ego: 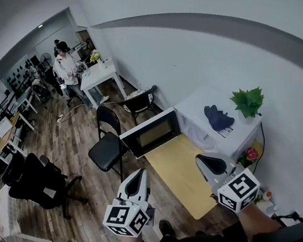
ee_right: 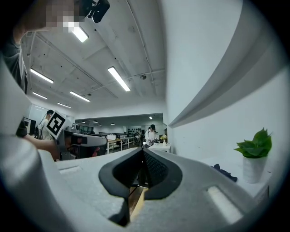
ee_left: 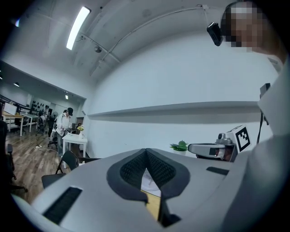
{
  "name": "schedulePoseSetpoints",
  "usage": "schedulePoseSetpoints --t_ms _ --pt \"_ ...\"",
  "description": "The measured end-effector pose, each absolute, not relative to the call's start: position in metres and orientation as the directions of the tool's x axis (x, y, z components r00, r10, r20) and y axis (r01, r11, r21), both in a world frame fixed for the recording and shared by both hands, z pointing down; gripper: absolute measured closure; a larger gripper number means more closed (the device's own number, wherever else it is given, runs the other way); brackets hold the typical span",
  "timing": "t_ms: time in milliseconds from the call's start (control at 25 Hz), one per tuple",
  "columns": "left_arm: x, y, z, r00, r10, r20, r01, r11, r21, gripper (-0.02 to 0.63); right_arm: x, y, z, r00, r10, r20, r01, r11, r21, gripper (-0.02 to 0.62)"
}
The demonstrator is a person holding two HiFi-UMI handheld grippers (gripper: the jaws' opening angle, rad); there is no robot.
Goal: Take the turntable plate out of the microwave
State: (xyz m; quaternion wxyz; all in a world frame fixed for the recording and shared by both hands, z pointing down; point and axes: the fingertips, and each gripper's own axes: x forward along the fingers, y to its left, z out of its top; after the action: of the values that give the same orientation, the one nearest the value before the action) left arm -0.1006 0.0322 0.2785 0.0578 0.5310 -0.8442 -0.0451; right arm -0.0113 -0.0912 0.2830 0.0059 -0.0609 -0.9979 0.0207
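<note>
A white microwave [ego: 229, 134] stands on a light wooden table [ego: 179, 178] against the wall, its dark-windowed door [ego: 150, 133] swung open to the left. Inside the open cavity a pale round plate [ego: 199, 135] shows dimly. My left gripper [ego: 142, 172] and right gripper [ego: 200, 158] hover side by side over the table's near part, short of the microwave and pointing toward it. Both are shut with nothing between the pads. In the left gripper view the jaws [ee_left: 146, 168] meet; in the right gripper view the jaws [ee_right: 142, 164] also meet.
On the microwave lie a dark blue cloth [ego: 218, 118] and a potted green plant [ego: 248, 102]. Pink flowers [ego: 251, 154] sit at its right. Black chairs [ego: 108, 146] stand left of the door, an office chair [ego: 40, 183] further left. A person [ego: 66, 68] stands by a far white table [ego: 99, 77].
</note>
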Motion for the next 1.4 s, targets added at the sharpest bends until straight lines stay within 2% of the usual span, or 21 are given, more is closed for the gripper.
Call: schedulePoseSetpoints --t_ms 200,440,920,1040,1240,1320,1400 --pt "-0.138 -0.003 0.291 -0.334 -0.942 0.043 -0.929 0.337 0.154 0.604 -0.034 -0.119 0.29 -0.999 0.032 0.026 0.032 0.999 -0.006 0.591" --pt "-0.199 -0.035 0.293 -0.192 -0.981 0.03 -0.971 0.195 0.141 0.604 -0.079 -0.139 0.289 -0.99 -0.138 0.032 -0.138 0.99 -0.018 0.591" --pt "-0.294 -0.074 0.299 0.031 -0.999 0.032 -0.99 -0.026 0.142 0.604 -0.161 -0.155 0.285 -0.938 -0.343 0.051 -0.344 0.939 -0.009 0.591" --pt "-0.301 -0.084 0.302 0.094 -0.995 0.029 -0.984 -0.088 0.157 0.554 -0.167 -0.156 0.288 -0.918 -0.392 0.056 -0.394 0.919 -0.013 0.572" --pt "-0.306 -0.1 0.309 0.194 -0.98 0.035 -0.971 -0.187 0.147 0.521 -0.175 -0.159 0.294 -0.894 -0.446 0.044 -0.447 0.894 -0.013 0.556" --pt "-0.306 -0.105 0.314 0.228 -0.973 0.047 -0.965 -0.219 0.144 0.483 -0.177 -0.16 0.298 -0.881 -0.47 0.046 -0.472 0.881 -0.025 0.518" --pt "-0.304 -0.109 0.318 0.255 -0.965 0.064 -0.96 -0.244 0.136 0.479 -0.175 -0.16 0.299 -0.87 -0.491 0.044 -0.493 0.869 -0.037 0.5"
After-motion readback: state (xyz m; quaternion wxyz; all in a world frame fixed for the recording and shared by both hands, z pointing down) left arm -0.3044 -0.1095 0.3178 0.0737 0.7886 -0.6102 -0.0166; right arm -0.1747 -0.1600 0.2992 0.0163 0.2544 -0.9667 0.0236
